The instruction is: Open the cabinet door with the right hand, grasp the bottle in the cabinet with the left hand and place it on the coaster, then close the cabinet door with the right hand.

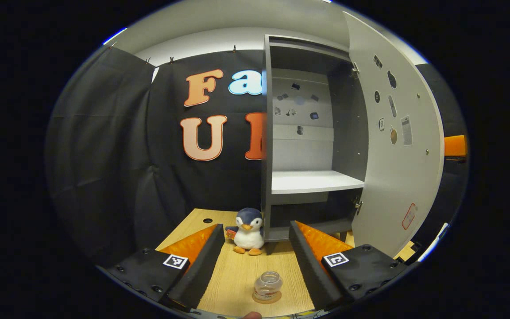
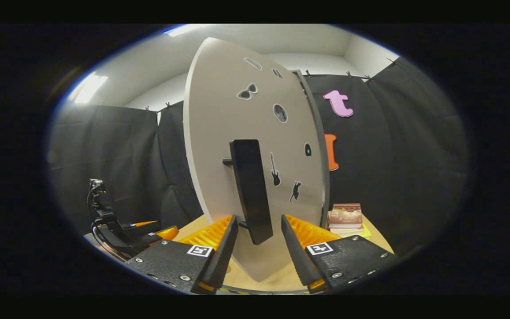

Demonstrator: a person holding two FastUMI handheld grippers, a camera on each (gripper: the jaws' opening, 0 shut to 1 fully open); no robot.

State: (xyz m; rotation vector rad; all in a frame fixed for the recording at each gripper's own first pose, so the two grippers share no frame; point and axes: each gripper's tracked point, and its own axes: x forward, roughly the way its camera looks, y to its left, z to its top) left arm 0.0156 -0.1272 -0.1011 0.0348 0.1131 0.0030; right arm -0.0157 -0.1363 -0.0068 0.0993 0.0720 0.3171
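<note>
Standing on the coaster (image 1: 267,298), the small clear bottle (image 1: 268,284) sits on the wooden surface (image 1: 246,277), low between the two fingers of the left claw (image 1: 257,259). That claw is spread wide and holds nothing; its fingers do not touch the bottle. A toy penguin (image 1: 249,231) sits farther back on the surface, just beside the bottom of the cabinet (image 1: 312,141). The cabinet door (image 1: 396,146) is swung wide open, and the white shelf (image 1: 314,181) inside is bare.

In the right gripper view, the right claw (image 2: 258,239) is spread too, with the dark door handle (image 2: 250,190) between its fingers. The fingers look apart from the handle, not pressing it. The left claw shows far off at the left there. A stack of books (image 2: 345,218) lies on the surface past the door.
</note>
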